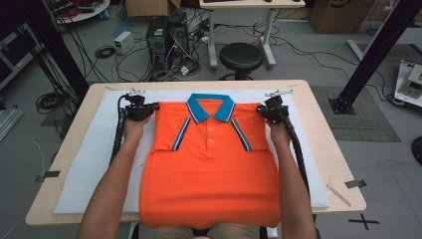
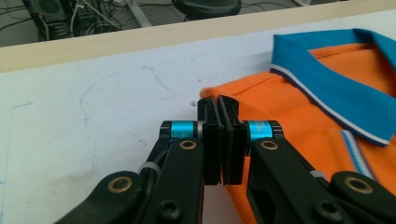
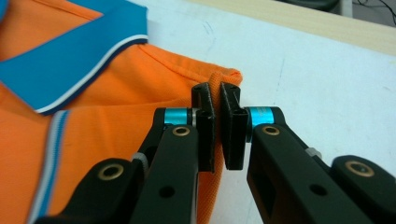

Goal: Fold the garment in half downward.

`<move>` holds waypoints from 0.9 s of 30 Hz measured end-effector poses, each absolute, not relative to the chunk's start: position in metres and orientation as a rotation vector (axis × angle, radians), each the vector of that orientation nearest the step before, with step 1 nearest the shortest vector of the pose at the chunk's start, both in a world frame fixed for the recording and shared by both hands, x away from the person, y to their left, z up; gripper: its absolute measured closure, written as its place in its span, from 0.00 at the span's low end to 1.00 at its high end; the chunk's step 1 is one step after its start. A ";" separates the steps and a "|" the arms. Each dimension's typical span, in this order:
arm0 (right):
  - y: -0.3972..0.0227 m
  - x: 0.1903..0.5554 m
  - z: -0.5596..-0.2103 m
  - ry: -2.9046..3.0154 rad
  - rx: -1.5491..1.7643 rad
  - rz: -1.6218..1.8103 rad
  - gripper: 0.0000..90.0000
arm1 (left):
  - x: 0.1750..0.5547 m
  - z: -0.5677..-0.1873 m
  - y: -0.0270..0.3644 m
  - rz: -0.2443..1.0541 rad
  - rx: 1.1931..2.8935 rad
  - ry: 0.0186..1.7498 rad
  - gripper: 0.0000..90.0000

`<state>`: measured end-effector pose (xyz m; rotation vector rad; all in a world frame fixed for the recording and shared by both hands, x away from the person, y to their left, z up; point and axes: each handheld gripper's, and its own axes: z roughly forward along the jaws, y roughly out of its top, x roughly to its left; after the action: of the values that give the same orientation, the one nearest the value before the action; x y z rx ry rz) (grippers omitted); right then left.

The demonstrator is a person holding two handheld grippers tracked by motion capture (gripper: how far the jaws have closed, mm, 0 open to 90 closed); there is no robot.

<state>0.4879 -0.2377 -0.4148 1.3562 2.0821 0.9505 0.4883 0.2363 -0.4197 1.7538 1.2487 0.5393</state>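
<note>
Lying flat on a white mat (image 1: 89,164) that covers the wooden table (image 1: 338,164), the orange polo shirt (image 1: 211,174) has its blue collar (image 1: 210,107) at the far side and its hem at the near edge, close to the person. Both sleeves are folded inward onto the chest, so their striped cuffs point down beside the button line.

The left tongs (image 1: 157,106) are at the far left corner of the shirt, at the shoulder. In the left gripper view, the left tongs (image 2: 219,108) are closed on the orange shoulder edge, with the fabric pinched between the black jaws.

The right tongs (image 1: 259,109) are at the far right shoulder corner. In the right gripper view, the right tongs (image 3: 216,95) grip a small fold of orange fabric in the same way.
</note>
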 end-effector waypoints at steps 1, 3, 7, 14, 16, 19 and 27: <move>-0.238 0.484 -0.412 2.081 1.346 0.964 0.96 | 0.483 -0.417 0.238 0.515 1.723 1.230 0.98; -0.239 0.477 -0.407 2.089 1.331 1.000 0.96 | 0.475 -0.414 0.239 0.498 1.709 1.203 0.98; -0.240 0.459 -0.399 2.112 1.287 1.030 0.96 | 0.456 -0.408 0.241 0.473 1.685 1.144 0.98; -0.245 0.424 -0.392 2.120 1.237 1.106 0.96 | 0.425 -0.402 0.245 0.431 1.672 1.057 0.98; -0.246 0.414 -0.392 2.119 1.223 1.128 0.96 | 0.415 -0.402 0.246 0.426 1.669 1.040 0.98; -0.250 0.398 -0.393 2.117 1.213 1.167 0.96 | 0.401 -0.403 0.247 0.417 1.672 1.005 0.98; -0.264 0.359 -0.404 2.129 1.192 1.238 0.96 | 0.358 -0.418 0.260 0.387 1.692 0.949 0.98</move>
<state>0.3591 -0.2637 -0.4039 1.1920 2.1288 1.2383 0.3578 0.2599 -0.4184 1.6917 0.9492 0.3869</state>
